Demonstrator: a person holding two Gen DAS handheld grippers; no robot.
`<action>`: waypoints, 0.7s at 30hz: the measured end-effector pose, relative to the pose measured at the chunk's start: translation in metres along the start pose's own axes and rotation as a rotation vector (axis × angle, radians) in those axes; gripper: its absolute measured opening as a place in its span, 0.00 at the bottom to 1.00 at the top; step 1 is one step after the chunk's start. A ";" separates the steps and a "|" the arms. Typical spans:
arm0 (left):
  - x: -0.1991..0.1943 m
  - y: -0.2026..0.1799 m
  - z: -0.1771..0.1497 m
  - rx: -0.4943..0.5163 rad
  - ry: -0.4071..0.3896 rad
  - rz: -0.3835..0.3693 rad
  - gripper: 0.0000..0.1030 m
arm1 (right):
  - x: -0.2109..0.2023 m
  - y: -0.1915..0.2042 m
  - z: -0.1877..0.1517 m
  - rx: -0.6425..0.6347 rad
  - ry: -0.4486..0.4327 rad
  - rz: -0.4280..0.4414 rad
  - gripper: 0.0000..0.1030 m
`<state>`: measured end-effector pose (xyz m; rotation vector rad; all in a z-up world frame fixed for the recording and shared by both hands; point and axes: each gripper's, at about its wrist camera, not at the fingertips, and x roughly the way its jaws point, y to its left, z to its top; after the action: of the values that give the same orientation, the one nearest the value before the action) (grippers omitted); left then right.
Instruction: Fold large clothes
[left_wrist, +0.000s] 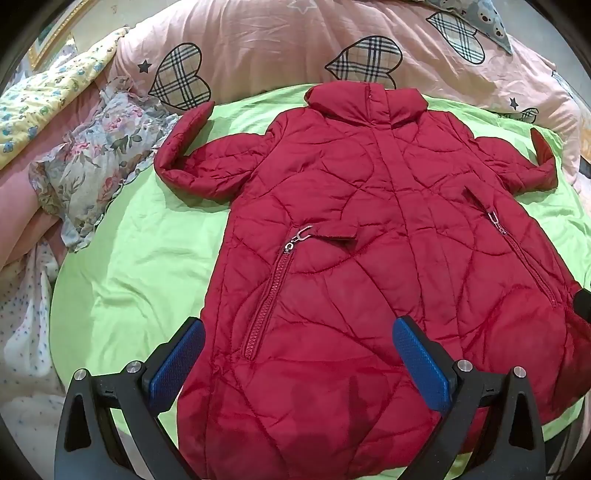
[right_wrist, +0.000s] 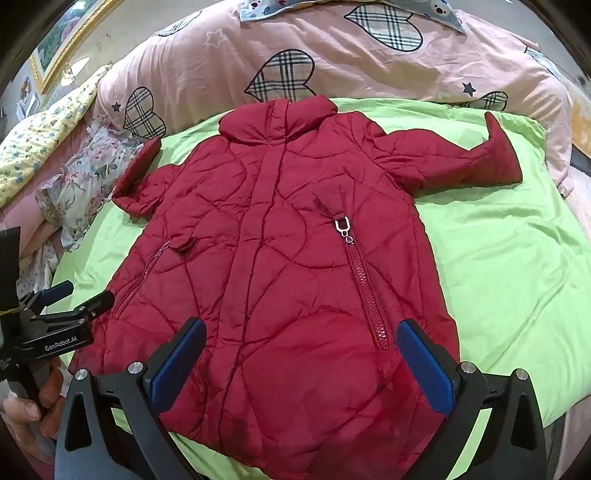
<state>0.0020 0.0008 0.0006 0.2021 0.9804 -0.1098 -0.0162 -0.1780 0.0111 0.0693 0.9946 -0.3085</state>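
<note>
Tools (left_wrist: 299, 354) agape; red coat (left_wrist: 369, 240) lengthwise, collar far.

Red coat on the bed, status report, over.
Both tools open, left tool, right tool, holding nothing. Red coat flat on green sheet, unfolded. Floral cloth beside left sleeve.

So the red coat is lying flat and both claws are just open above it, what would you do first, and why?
Probably bring the left gripper over to the sleeve on its side and fold that across the chest. The red coat already lies spread, front up, on the green sheet, both sleeves stick out sideways, and both grippers are open and hold nothing.
</note>
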 end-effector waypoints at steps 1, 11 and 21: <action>0.000 0.000 0.000 0.000 0.000 0.000 0.99 | 0.000 0.001 0.000 0.000 0.000 -0.002 1.00; 0.004 0.004 0.002 -0.001 -0.002 -0.001 0.99 | -0.001 -0.001 0.002 -0.002 0.001 -0.002 1.00; -0.004 -0.001 0.001 0.003 -0.002 0.001 0.99 | -0.001 0.002 0.001 0.000 -0.005 0.002 1.00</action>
<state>0.0004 -0.0002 0.0044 0.2056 0.9786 -0.1101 -0.0154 -0.1757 0.0122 0.0698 0.9891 -0.3068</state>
